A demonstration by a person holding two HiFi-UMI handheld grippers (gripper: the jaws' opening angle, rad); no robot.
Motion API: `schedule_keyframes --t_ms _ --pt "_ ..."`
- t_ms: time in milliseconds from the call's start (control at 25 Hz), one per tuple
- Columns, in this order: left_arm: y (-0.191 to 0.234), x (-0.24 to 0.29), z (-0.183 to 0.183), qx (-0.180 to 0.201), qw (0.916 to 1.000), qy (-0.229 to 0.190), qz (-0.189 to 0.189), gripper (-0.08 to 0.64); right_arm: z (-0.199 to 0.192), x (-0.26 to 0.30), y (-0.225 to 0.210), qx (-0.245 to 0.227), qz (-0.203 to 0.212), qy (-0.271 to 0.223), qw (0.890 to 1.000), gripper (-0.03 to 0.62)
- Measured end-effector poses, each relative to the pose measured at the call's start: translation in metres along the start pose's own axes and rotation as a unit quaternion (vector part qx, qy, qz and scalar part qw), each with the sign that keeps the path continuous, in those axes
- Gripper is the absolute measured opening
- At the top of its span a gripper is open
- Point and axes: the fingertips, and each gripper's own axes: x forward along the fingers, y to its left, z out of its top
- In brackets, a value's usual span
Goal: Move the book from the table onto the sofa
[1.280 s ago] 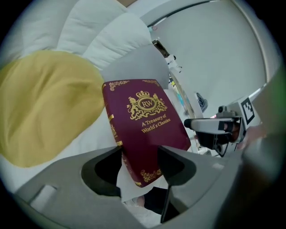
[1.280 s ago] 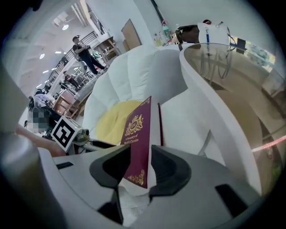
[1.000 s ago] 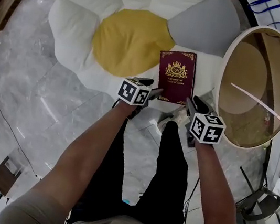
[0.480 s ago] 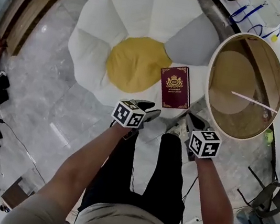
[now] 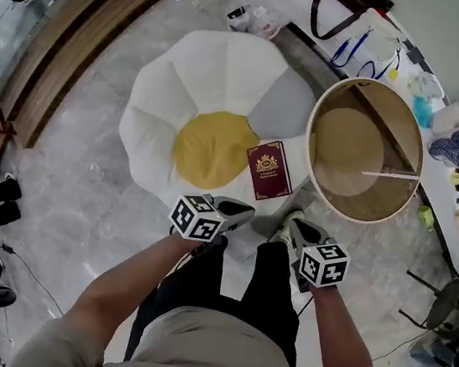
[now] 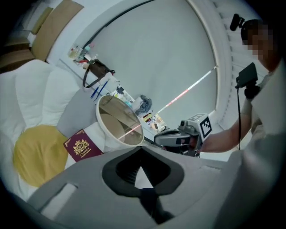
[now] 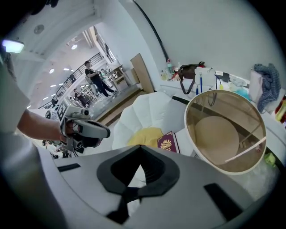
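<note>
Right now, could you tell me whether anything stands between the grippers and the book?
Nothing visible does. The book lies uncovered on the sofa; the left gripper and right gripper, jaws just closed empty, hang short of it.

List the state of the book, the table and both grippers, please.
Dark red hardcover book: closed, lying flat on the white flower-shaped cushion sofa.
Round glass-topped table: standing upright beside the sofa.
Left gripper: jaws just closed, shut, empty.
Right gripper: jaws just closed, shut, empty.
</note>
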Motion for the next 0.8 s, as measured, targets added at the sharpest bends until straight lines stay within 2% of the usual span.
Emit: schedule_keyframes --t_ms 120,280,560,800 --pt "-0.037 -0.023 0.023 0.041 0.9989 0.014 -0.02 0.008 0.017 -0.031 0.025 -0.007 -0.012 -0.023 1.0 0.012" --pt "-0.084 -0.061 0.029 0.082 0.9959 0.033 -0.019 0.008 0.033 -0.073 0.068 -0.024 -0.01 -0.044 0.999 0.012" --pt "-0.146 -0.104 0.05 0.176 0.9832 0.037 -0.032 0.008 0.056 -0.133 0.107 -0.024 -0.042 -0.111 0.993 0.012" --pt "-0.182 -0.133 0.066 0.205 0.9771 0.025 -0.049 0.008 0.053 -0.162 0.136 -0.017 -0.061 -0.141 0.988 0.012"
